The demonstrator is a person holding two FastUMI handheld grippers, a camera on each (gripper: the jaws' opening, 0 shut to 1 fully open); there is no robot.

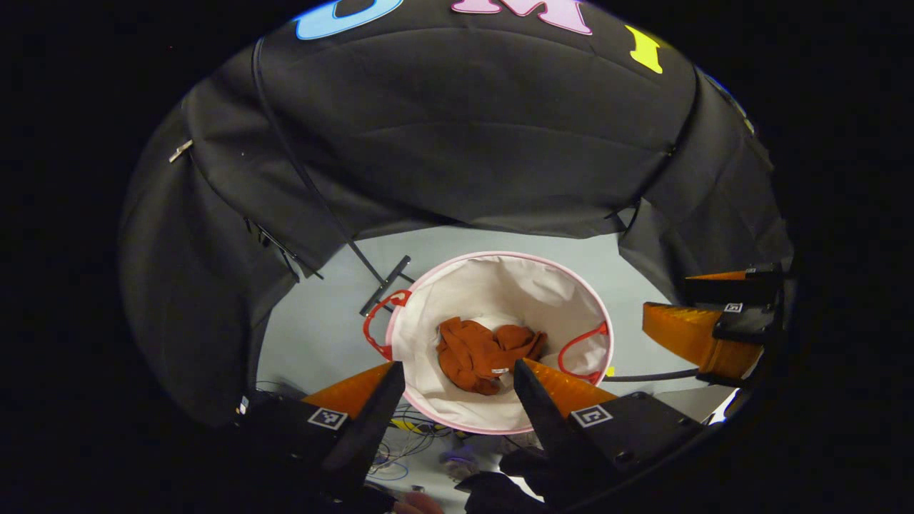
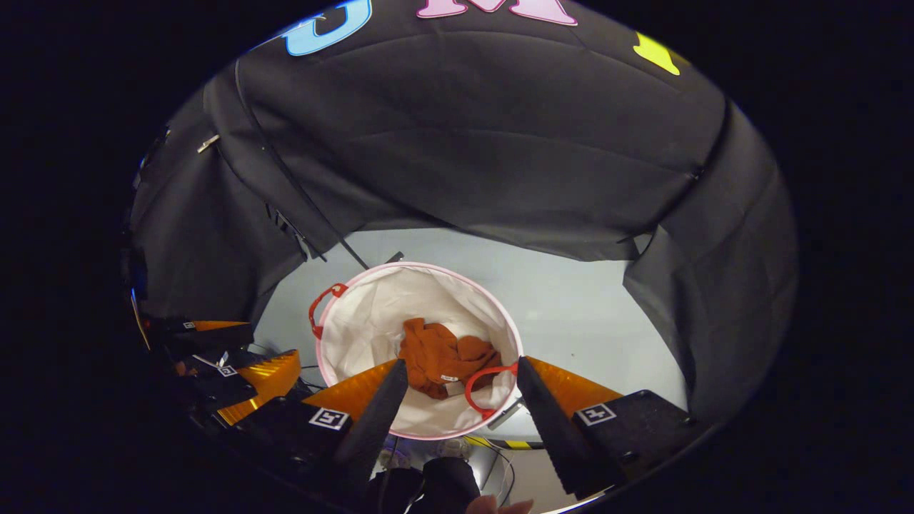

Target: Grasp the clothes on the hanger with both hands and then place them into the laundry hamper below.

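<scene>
A rust-orange garment (image 1: 483,353) lies crumpled at the bottom of a round white laundry hamper (image 1: 500,285) with a pink rim and red handles. In the right gripper view the same garment (image 2: 443,357) rests inside the hamper (image 2: 371,314). My left gripper (image 1: 457,371) hangs above the hamper, open, nothing between its fingers. My right gripper (image 2: 460,368) is also open above the hamper, holding nothing. The right gripper (image 1: 703,321) shows at the right edge of the left gripper view, and the left gripper (image 2: 235,371) at the left of the right gripper view.
The hamper stands on a pale grey floor (image 1: 321,328) ringed by the black cloth wall. A thin black pole with a foot (image 1: 385,285) leans beside the hamper. Loose cables (image 1: 400,442) lie on the floor near the bottom edge.
</scene>
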